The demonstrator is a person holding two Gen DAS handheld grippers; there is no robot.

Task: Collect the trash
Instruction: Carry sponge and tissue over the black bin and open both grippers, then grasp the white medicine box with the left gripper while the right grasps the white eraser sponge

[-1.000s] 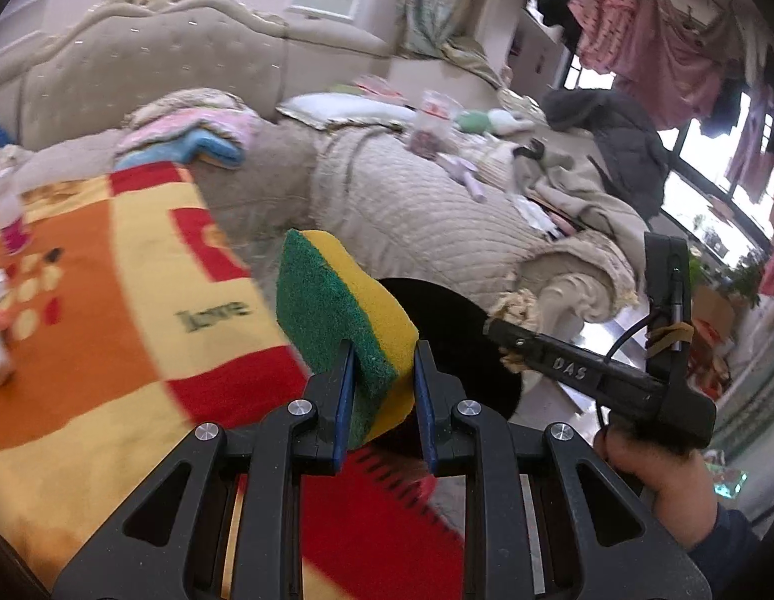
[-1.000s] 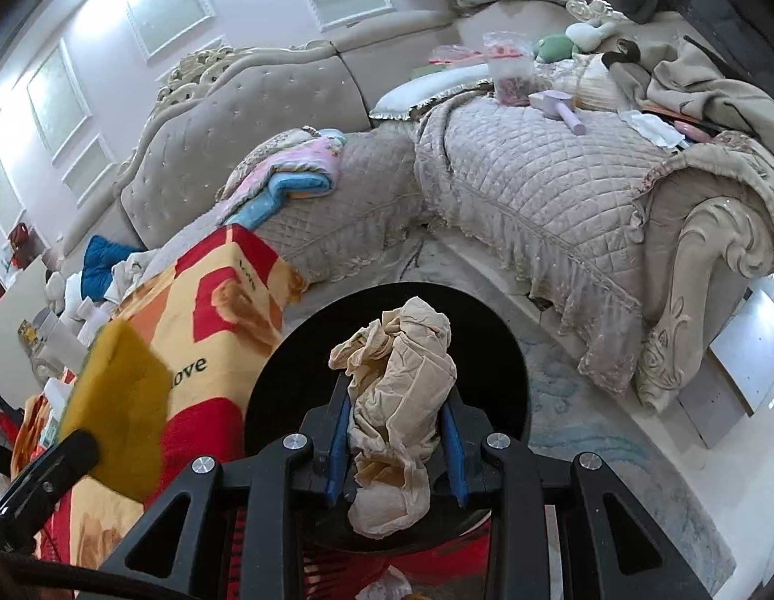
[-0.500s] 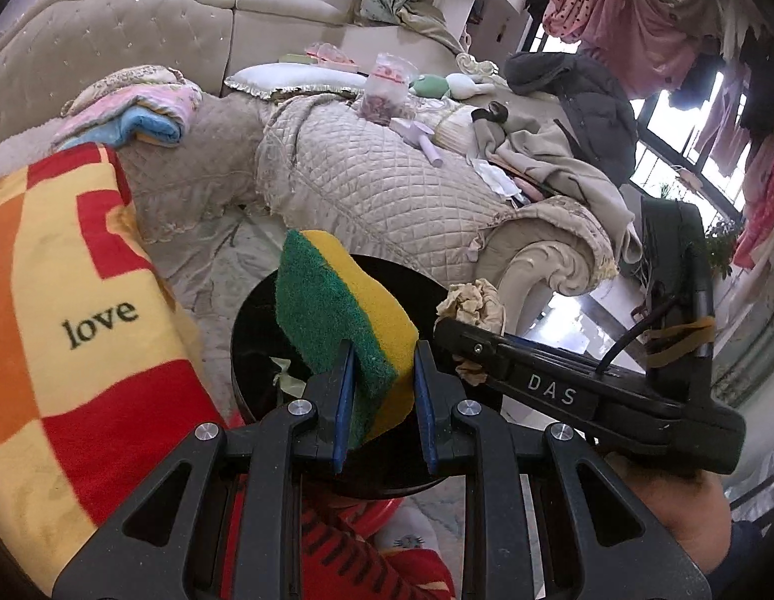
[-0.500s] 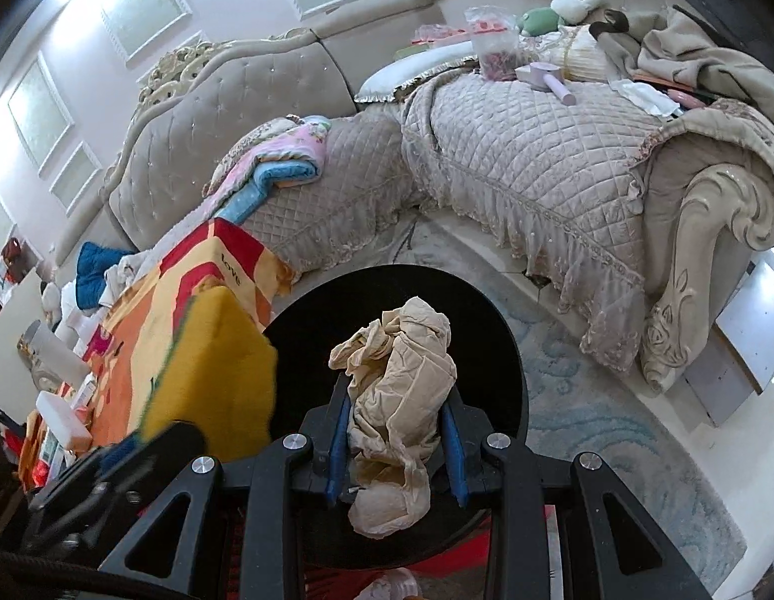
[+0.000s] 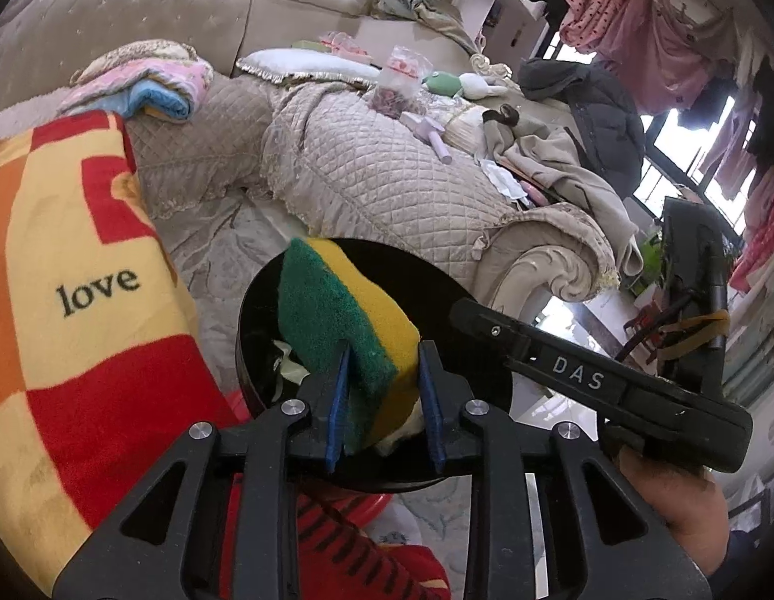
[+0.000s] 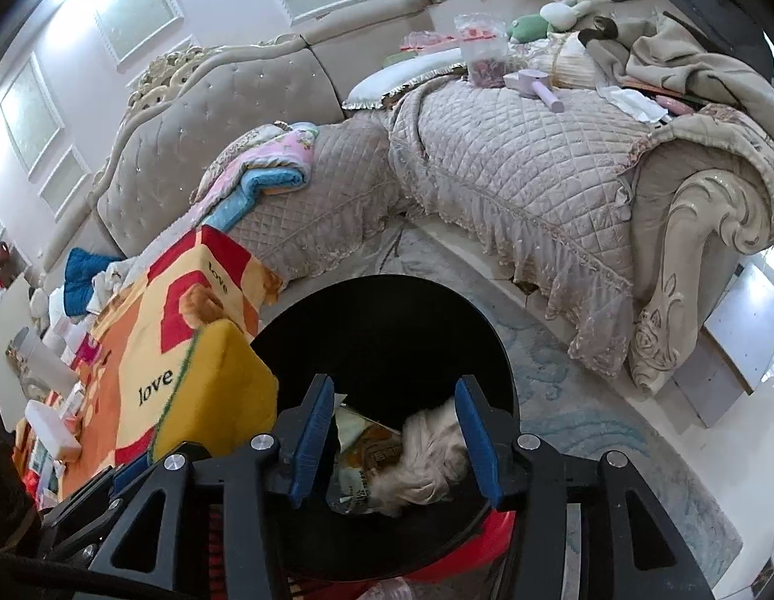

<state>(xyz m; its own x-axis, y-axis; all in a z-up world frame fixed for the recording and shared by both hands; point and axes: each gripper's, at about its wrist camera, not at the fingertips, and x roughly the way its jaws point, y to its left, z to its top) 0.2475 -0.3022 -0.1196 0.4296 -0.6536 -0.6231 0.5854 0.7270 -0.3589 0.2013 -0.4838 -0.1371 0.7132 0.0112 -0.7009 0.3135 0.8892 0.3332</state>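
While jaws opening: left gripper point(image 5: 382, 390) still pinching sponge point(image 5: 347, 330) over black bin point(image 5: 252, 330) near rim. Right gripper point(image 6: 394, 432) parted, empty; crumpled paper point(image 6: 427, 465) lies inside bin.

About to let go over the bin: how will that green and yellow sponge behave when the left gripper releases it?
The sponge looks soft and probably light. It sits between the left gripper's opening jaws, over the black bin. It should drop flat without rolling, though its rough green face may cling briefly to a pad.
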